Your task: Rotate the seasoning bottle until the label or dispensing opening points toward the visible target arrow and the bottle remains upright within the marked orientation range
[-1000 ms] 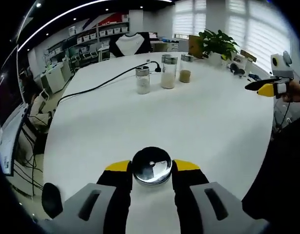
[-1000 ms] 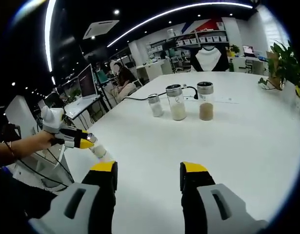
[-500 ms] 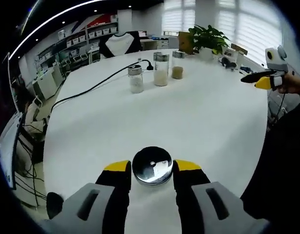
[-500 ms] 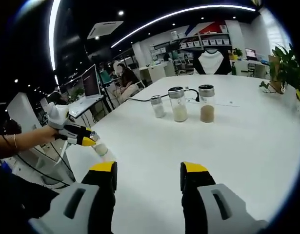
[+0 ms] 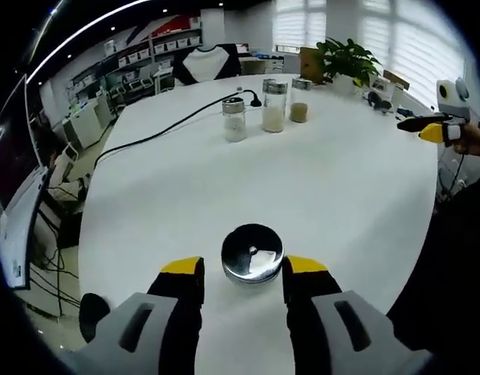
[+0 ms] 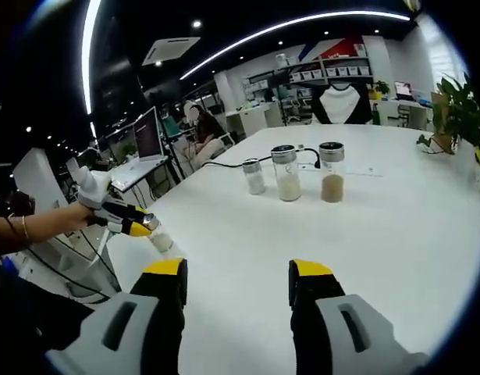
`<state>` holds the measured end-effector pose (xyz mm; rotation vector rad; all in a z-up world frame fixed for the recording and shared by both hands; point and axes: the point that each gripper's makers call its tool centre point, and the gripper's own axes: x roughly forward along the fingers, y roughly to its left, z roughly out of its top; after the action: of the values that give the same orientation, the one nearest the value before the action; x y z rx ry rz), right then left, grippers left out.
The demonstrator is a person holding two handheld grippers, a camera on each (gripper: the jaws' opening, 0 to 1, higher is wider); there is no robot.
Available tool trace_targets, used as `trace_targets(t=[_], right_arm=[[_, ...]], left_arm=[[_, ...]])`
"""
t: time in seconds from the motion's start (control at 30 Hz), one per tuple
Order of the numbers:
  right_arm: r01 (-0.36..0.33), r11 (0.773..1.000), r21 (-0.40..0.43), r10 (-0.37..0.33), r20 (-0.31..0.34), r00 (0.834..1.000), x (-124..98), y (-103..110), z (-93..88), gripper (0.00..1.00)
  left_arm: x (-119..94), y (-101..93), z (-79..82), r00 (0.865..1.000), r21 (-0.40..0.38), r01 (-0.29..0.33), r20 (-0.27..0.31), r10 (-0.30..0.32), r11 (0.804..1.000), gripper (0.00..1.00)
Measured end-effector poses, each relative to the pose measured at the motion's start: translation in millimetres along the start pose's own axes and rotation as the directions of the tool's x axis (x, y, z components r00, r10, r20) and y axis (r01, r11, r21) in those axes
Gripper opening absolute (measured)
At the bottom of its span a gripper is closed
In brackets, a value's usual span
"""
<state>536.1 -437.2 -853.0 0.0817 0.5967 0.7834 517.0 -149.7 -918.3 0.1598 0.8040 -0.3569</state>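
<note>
- You're holding the left gripper [image 5: 252,275] right at the bottle [image 5: 253,252]; its metal cap is sitting between the yellow jaw tips, but I can't tell if they're actually pinching it or just flanking it.
- Your right gripper [image 6: 236,275] is hanging with jaws apart and nothing between them, well off from the bottle.
- Risk, I'd guess: the bottle is standing near the table [image 5: 325,180] edge, so an off-centre twist could be tipping it or sliding it off. I'm not spotting any arrow either, so you could be overshooting.
- Table is glossy white; three jars [image 5: 271,109] and a cable [image 5: 158,134] are sitting far ahead of the jaws, office shelves beyond.
</note>
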Motion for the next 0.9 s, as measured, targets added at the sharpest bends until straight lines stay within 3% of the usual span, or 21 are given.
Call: trace_targets(t=[0.13,0.2,0.9], right_arm=[[0.005,1.0,0.005,-0.005,0.009,1.0,-1.1,-2.2,1.9,0.51],[0.005,1.0,0.006,-0.005,0.009,1.0,-0.6,-2.3,2.0,0.51],[0.017,1.0,0.009,-0.017,0.011,1.0,-3.8,-6.6,2.0,0.51]], left_arm=[[-3.2,-0.9,5.2,1.0,-0.013,0.002,0.025,-0.002,1.0,0.37],[-4.8,-1.4,12.5,0.998,-0.048,0.01,0.066,-0.006,0.999,0.36],[-2.6,2.3,14.0,0.997,-0.043,0.026,0.077,-0.023,0.999,0.32]])
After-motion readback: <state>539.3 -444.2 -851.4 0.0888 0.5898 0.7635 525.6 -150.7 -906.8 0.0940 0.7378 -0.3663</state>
